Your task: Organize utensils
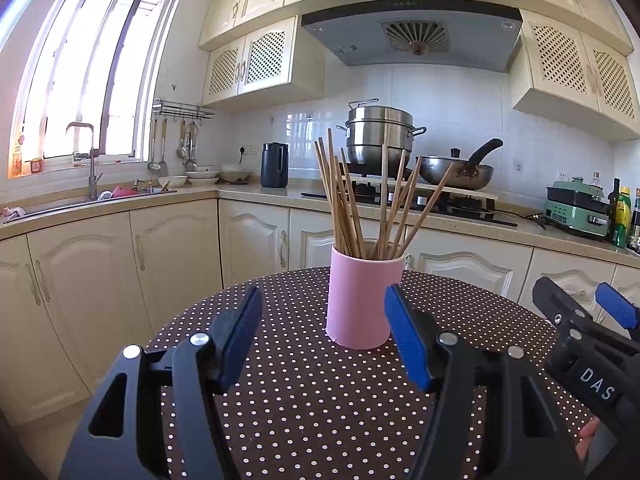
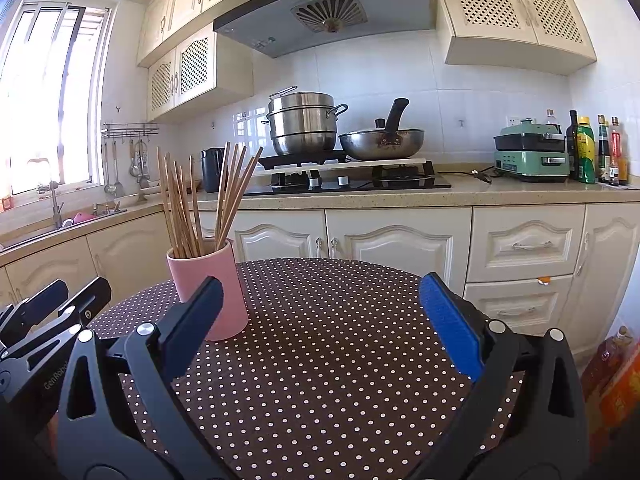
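Note:
A pink cylindrical holder (image 1: 363, 300) stands upright on the round polka-dot table (image 1: 300, 380), with several wooden chopsticks (image 1: 360, 196) fanned out of its top. My left gripper (image 1: 324, 320) hangs open just short of the holder, its blue pads (image 1: 406, 336) apart and touching nothing. In the right wrist view the same holder (image 2: 212, 288) stands at the left with its chopsticks (image 2: 200, 200). My right gripper (image 2: 324, 316) is wide open over bare tablecloth (image 2: 340, 340), to the right of the holder. The right gripper's fingers (image 1: 616, 306) show at the left view's right edge.
Cream kitchen cabinets (image 2: 400, 236) run behind the table. A stove with a steel steamer pot (image 2: 304, 124) and a wok (image 2: 382, 142) sits on the counter, a green appliance (image 2: 532, 156) and bottles (image 2: 586, 150) at right, a sink (image 1: 92, 196) under the window at left.

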The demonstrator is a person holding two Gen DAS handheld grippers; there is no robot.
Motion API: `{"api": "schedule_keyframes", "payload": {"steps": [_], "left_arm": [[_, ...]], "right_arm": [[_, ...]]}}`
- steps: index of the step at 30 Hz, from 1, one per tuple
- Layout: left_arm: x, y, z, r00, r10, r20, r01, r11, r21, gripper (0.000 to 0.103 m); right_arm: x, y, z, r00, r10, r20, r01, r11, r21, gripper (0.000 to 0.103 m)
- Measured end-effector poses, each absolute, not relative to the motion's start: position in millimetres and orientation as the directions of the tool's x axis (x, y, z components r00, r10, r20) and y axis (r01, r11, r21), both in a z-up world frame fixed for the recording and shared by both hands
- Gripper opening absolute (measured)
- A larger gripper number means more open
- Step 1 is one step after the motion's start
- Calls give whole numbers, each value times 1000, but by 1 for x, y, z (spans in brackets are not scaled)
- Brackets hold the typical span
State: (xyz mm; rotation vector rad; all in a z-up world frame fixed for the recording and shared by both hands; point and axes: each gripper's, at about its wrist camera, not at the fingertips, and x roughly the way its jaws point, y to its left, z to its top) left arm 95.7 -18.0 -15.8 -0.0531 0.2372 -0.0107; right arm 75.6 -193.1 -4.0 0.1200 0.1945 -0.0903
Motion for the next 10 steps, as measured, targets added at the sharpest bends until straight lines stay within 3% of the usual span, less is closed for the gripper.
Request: {"api": "schedule_keyframes", "payload": {"steps": [10], "left_arm": [[96,-18,-18,970,-19,-242,7,999,-52,63]], "right_arm": [[76,-193,-4,977,-78,-201,102,989,110,97]]}}
